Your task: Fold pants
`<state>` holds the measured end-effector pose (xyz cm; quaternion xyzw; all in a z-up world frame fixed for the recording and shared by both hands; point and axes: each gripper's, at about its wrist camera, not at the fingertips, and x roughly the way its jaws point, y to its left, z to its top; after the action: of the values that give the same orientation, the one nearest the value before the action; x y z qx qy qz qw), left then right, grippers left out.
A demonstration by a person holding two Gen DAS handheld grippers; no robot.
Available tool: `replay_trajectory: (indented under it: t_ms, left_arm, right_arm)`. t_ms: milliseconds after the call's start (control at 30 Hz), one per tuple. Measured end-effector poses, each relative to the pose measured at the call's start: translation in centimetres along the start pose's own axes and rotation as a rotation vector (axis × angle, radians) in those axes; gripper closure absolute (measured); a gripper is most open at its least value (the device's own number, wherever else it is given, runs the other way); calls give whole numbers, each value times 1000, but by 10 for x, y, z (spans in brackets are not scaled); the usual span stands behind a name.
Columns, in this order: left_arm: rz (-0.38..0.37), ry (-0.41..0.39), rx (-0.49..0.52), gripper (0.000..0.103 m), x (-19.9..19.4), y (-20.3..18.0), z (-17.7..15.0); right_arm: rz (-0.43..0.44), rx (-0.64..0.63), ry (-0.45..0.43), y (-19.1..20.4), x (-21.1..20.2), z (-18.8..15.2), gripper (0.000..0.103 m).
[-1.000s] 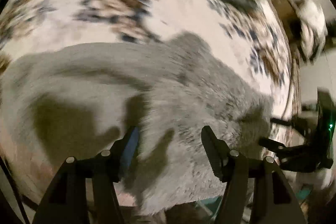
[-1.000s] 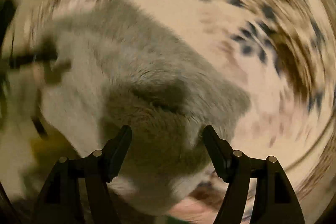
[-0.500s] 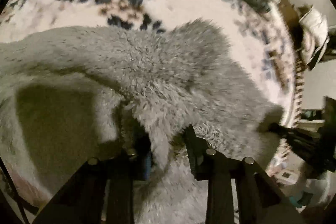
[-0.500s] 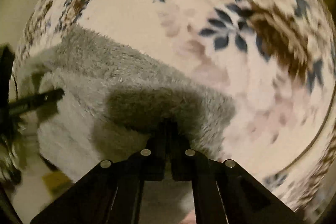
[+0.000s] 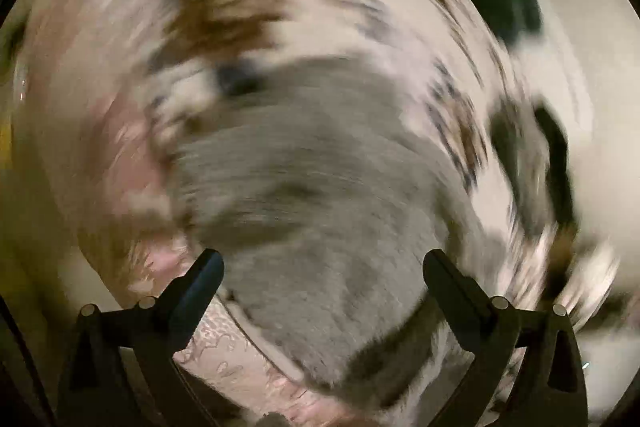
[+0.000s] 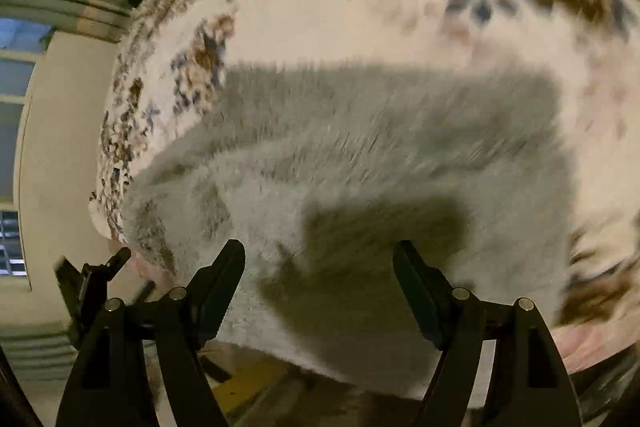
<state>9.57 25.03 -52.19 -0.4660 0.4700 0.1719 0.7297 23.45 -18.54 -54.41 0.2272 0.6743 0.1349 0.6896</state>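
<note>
Right wrist view showed the fuzzy grey pants (image 6: 360, 155) lying on the floral bedspread (image 6: 360, 19), both grippers (left gripper (image 5: 322, 291), right gripper (image 6: 320, 283)) opening, empty. A fold looked just released; next, regrasp an edge.

A floral bedspread (image 6: 360, 27) (cream, brown blooms) carries fluffy grey pants (image 6: 380, 167) lying flat.

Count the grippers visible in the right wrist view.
2. The right gripper fills the bottom centre, jaws opening over the grey fluffy pants, nothing pinched. The left gripper shows partly at the lower left edge, beside the pants.
</note>
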Motion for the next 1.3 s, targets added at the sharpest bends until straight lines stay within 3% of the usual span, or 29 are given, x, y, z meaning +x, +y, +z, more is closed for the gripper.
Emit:
replay_trajectory:
  t_ms: [67,200,300,467,667,700,733,800,900,1000,1100,1200,1267,1300]
  left_arm:
    - [-36,-2,-125,2,13,38,2]
    - [-94,-59,-250,3,25,68,10]
    - [-114,-119,-226,3,30,65,28]
    - [-134,-179,-63,7,33,32,52]
    - [-205,-128,-76,7,51,34,57]
    - [-215,-144,-74,21,44,33,54]
    - [-227,-165,-63,43,37,30,50]
    - [-199,-212,-34,66,16,23,39]
    - [-165,-269,24,82,-8,9,21]
    - [-147,-261,158,82,-12,-23,1]
    - [-115,-203,248,81,8,-41,-13]
    - [-73,-196,245,78,19,-35,-7]
    - [-67,-226,194,78,17,-23,6]
    - [-71,-243,153,72,16,-13,13]
  right_arm:
    - [-2,36,28,5,25,-4,24]
    - [-17,33,67,16,54,-4,24]
    - [-56,-12,88,23,64,-2,24]
    - [-99,-42,133,24,74,1,24]
    - [-137,-20,153,30,92,0,24]
    - [-141,-18,152,29,92,1,24]
    - [-142,-14,150,30,94,2,24]
    - [-144,-10,150,31,97,2,24]
    - [-145,-18,155,32,100,3,24]
    - [-148,-30,164,32,102,4,24]
    - [-153,-30,172,33,104,4,24]
    - [-154,-21,179,31,103,5,24]
    - [-150,-17,181,31,103,7,24]
    - [-147,-18,182,31,103,7,24]
